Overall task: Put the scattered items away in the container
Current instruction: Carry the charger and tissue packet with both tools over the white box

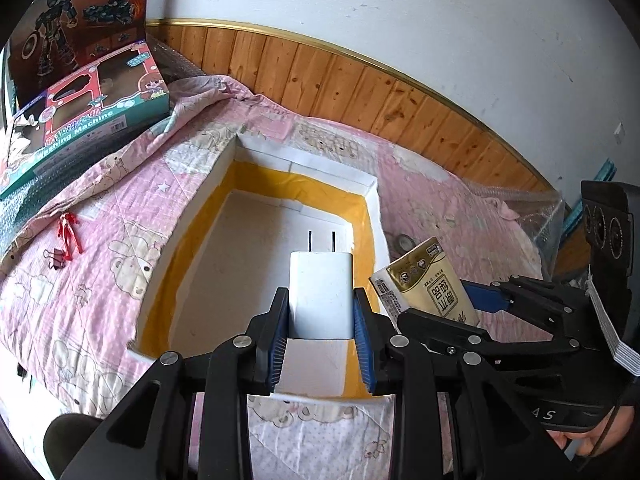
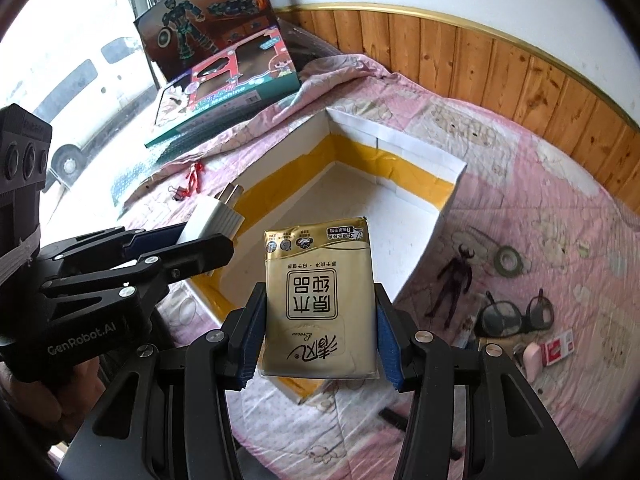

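On the far left of the bed, two toy boxes [image 2: 224, 76] sit at the quilt's edge by the window. Nearer, a red figure [image 1: 69, 233] and a binder clip [image 1: 56, 258] lie close together on the pink quilt [image 1: 100, 200], well left of the container's left wall, with open quilt around them.

The white container [image 1: 208, 200], open-topped and banded inside with yellow tape, sits in the middle of the bed; its floor is bare. The left gripper [image 1: 321, 312] has its jaws clenched on a white charger [image 1: 320, 292], prongs pointing away, held above the near part of the container's interior, inside the line of the near rim.

Just to its right, the right gripper [image 2: 320, 320] has its jaws grasping a gold tissue pack [image 2: 320, 300] by its long sides. The pack hangs over the container's near right corner, partly across the rim. The two grippers are close beside each other, not touching.

Right of the container's right wall, scattered on the quilt, lie a dark figure [image 2: 456, 276], a tape roll [image 2: 509, 260], glasses [image 2: 516, 316], a pink eraser-like item [image 2: 532, 354] and a small red-and-white pack [image 2: 558, 347]. A dark comb-like object [image 2: 394, 416] lies near the front edge. Wood panelling [image 1: 360, 88] runs along the far side of the bed.
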Available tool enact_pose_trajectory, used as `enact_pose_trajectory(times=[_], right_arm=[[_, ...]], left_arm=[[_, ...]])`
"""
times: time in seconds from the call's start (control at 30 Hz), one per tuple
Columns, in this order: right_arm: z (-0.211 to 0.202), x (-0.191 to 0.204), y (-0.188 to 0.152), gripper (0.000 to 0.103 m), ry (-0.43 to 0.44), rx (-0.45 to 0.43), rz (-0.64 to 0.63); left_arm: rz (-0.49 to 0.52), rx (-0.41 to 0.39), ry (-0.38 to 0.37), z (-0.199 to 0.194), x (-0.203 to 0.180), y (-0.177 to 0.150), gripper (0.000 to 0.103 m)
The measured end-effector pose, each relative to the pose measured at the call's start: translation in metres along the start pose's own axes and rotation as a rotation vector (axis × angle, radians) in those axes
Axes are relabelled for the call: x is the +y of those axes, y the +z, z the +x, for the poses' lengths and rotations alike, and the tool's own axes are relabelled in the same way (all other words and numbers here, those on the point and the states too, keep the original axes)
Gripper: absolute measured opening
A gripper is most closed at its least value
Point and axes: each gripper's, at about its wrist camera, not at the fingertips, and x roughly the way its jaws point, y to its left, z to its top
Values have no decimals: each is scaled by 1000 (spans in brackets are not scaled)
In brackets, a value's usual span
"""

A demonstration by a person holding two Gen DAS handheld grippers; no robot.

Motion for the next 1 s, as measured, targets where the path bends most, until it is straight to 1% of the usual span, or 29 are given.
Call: enact_pose_trajectory(times=[0.1, 0.23, 0.57, 0.83, 1.0], right_arm=[[6, 0, 7, 52, -6, 5, -11], [13, -2, 15, 52, -21, 14, -22], [33, -9, 36, 52, -57, 40, -56], [49, -13, 49, 52, -57, 69, -71], [62, -20, 59, 52, -39, 101, -62]], left_arm=[[-1, 5, 7, 5, 6, 7, 31], [-12, 31, 23, 18, 14, 15, 31], [-44, 96, 31, 53, 29, 26, 31], [-46, 135, 45, 72, 35, 35, 31], [-45, 168, 57, 84, 37, 42, 31]])
